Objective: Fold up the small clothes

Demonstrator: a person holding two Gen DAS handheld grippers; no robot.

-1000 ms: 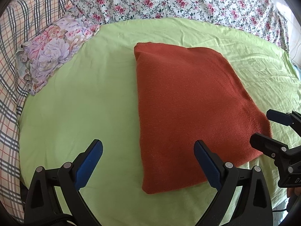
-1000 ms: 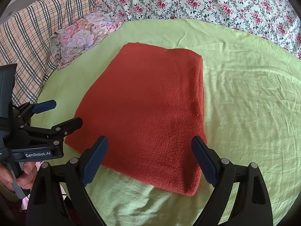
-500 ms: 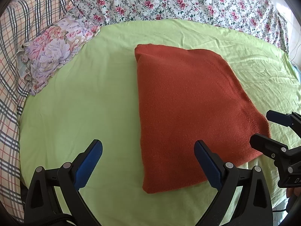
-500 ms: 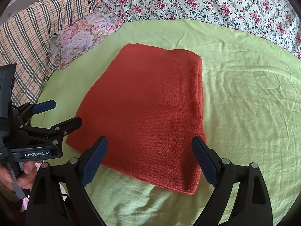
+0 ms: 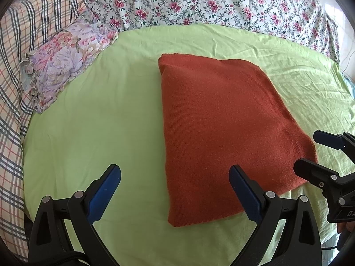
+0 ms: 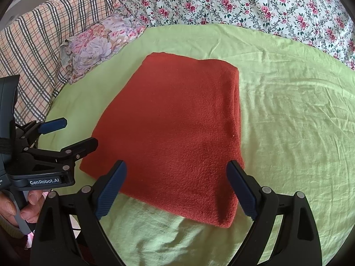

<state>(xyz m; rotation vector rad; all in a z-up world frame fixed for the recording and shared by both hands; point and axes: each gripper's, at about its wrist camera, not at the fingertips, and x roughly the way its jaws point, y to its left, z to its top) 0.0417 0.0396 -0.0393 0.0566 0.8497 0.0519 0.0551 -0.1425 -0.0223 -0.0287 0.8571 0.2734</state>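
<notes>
A rust-red knitted garment point(image 5: 224, 133) lies folded into a flat rectangle on the light green sheet point(image 5: 99, 122); it also shows in the right wrist view point(image 6: 177, 133). My left gripper point(image 5: 175, 177) is open and empty, hovering above the garment's near left corner. My right gripper point(image 6: 176, 173) is open and empty, hovering above the garment's near edge. The right gripper shows at the right edge of the left wrist view point(image 5: 310, 153). The left gripper shows at the left of the right wrist view point(image 6: 77, 133), held by a hand.
A floral pillow point(image 5: 64, 62) lies at the far left of the sheet. A plaid cloth point(image 5: 20, 44) lies beyond it. A rose-patterned bedcover point(image 5: 210, 2) runs along the back. The green sheet point(image 6: 299, 122) stretches to the right of the garment.
Both grippers have drawn back very slightly from the garment. The garment has not moved, and both grippers stay open.
</notes>
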